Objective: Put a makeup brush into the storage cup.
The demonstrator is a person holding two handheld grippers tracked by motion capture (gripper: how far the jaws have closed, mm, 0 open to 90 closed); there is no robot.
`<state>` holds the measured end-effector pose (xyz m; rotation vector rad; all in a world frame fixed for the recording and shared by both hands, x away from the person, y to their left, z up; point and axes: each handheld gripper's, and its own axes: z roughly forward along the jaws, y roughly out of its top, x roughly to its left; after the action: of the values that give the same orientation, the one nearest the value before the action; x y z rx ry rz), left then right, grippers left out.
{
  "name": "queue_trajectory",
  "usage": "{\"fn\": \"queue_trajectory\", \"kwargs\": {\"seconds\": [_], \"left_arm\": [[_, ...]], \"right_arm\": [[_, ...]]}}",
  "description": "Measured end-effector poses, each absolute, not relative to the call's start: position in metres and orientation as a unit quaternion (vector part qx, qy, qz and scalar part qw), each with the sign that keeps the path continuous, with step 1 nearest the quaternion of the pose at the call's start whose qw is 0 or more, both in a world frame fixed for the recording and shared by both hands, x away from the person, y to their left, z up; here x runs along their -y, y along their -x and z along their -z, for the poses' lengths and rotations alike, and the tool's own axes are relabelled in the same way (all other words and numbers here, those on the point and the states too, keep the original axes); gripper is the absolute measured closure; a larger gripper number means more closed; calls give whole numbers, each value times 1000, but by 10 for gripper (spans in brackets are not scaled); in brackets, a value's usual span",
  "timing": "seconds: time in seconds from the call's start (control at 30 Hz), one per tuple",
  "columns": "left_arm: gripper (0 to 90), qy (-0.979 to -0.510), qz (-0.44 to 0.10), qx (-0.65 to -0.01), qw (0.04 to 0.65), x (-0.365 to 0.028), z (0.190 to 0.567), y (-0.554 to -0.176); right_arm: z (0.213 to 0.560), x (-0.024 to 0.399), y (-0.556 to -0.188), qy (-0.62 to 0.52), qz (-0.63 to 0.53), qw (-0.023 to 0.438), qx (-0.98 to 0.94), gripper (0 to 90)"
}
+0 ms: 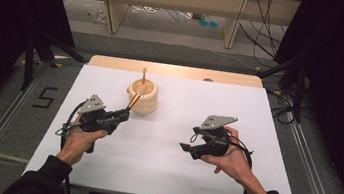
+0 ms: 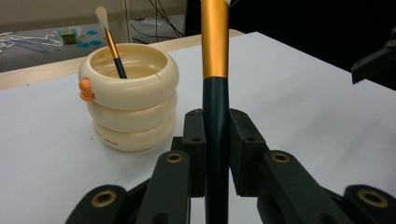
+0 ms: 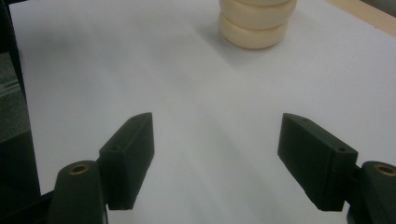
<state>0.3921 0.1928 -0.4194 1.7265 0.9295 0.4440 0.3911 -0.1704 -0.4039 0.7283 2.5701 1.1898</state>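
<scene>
The left gripper (image 1: 125, 113) sits at about 9 o'clock on the white table cover (image 1: 160, 171), its 2 jaws clamped together on the dark lower handle of a brush (image 2: 215, 116); in the left gripper view that brush stands upright between the pads, black below and gold above, its top running out of the picture; in the high view its gold part slants up toward 1 o'clock and meets the side of the cream holder (image 1: 143, 97); the holder, a stack of 3 rounded rings with a small orange knob on its side, stands near 12 o'clock on the cover, just beyond the left gripper; 1 second brush (image 2: 111, 42) leans inside it, pale bristles up; the right gripper (image 1: 184, 148) rests at about 3 o'clock, well apart from the holder, its jaws spread wide with bare cover between them.
</scene>
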Motion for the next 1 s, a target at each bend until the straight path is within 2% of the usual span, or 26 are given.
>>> {"fn": "queue_trajectory", "kwargs": {"seconds": [0.37, 0.57, 0.93, 1.0], "left_arm": [[782, -701, -192, -394, 562, -192, 415, -393], [781, -690, -192, -389, 579, -182, 416, -389], [781, -695, -170, -374, 590, -161, 421, -377], [781, -695, -167, -370, 593, -159, 422, -375]], "right_arm": [[407, 172, -395, -275, -439, 97, -850, 287], [404, 168, -401, -289, -474, 73, -829, 299], [397, 133, -412, -275, -510, 53, -813, 322], [395, 126, -415, -272, -517, 49, -810, 353]]}}
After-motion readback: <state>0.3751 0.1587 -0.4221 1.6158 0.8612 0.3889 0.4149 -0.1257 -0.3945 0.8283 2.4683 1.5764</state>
